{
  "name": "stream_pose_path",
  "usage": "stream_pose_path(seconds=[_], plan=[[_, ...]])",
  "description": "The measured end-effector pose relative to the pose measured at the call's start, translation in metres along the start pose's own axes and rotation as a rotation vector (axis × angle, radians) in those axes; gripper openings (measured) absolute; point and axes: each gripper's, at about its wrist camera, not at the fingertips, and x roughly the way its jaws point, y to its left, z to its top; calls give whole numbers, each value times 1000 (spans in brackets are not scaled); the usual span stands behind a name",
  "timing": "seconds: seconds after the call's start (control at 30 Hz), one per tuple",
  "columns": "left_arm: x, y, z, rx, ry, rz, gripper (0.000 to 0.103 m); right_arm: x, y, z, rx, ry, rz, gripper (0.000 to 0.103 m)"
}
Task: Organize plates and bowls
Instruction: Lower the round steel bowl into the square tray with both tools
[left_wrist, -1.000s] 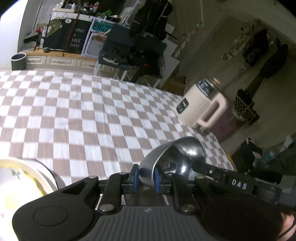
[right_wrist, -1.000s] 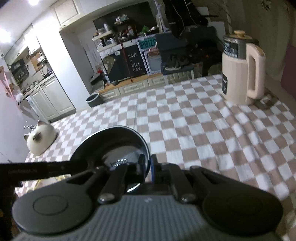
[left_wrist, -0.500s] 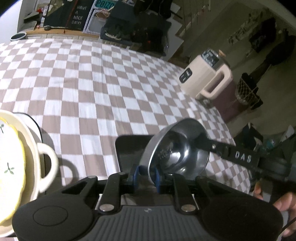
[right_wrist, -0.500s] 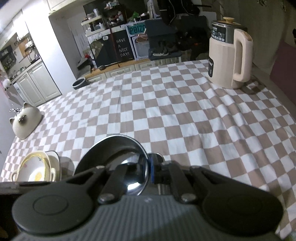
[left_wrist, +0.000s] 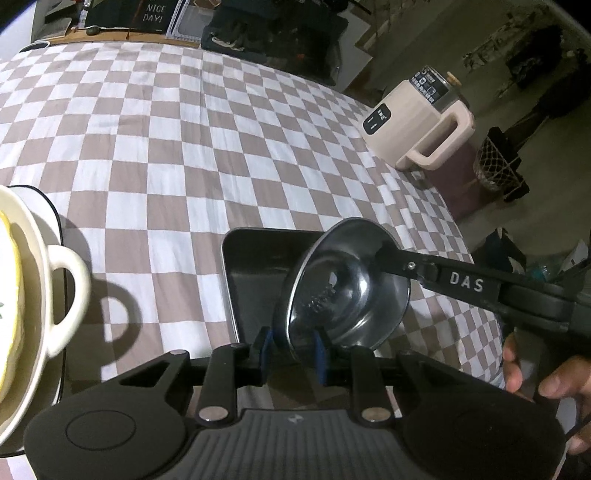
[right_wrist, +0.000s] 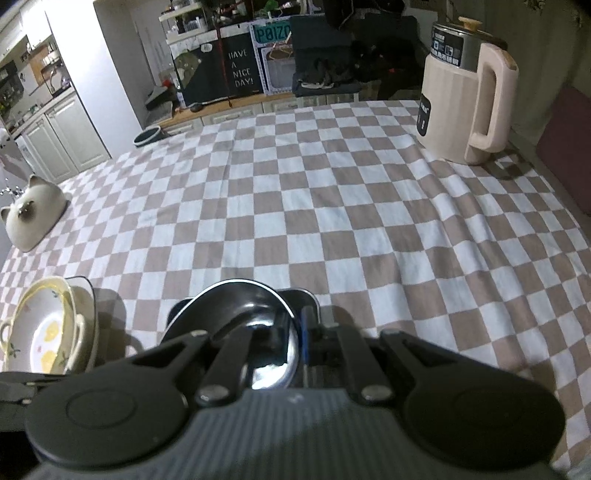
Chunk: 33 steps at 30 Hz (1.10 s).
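Observation:
A steel bowl hangs tilted just above a black rectangular tray on the checked cloth. My right gripper is shut on the bowl's rim; in the left wrist view its black fingers reach in from the right and pinch the far rim. The near rim sits between the blue pads of my left gripper. Those pads stand a little apart from the metal, so the gripper is open. In the right wrist view the steel bowl hides most of the tray.
A cream two-handled dish holding a yellow-patterned bowl sits stacked on a dark-rimmed plate at the left. A beige kettle stands at the far right, and a cat-shaped jar at the far left. A person's hand holds the right gripper.
Both grippers sank and tipped downward with the steel bowl, bringing the black tray and the cream dishes into view. The left gripper's pads have spread slightly off the rim.

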Motion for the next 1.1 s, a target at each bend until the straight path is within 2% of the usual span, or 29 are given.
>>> stream_pose_path(seconds=[0.33,0.5,0.87,1.1], plan=[[3,3,2,-8,11,5,25,19,7,3,-58,43,-38,10],[8,5,1,-10,24,9,25,28,5,8,-27,62,-3,13],[13,5,2,-12,29,7,25,53,1,12,-8,118,-14,15],[10,7,3,-11,27,-1,25,62,1,14,-3,112,-4,18]])
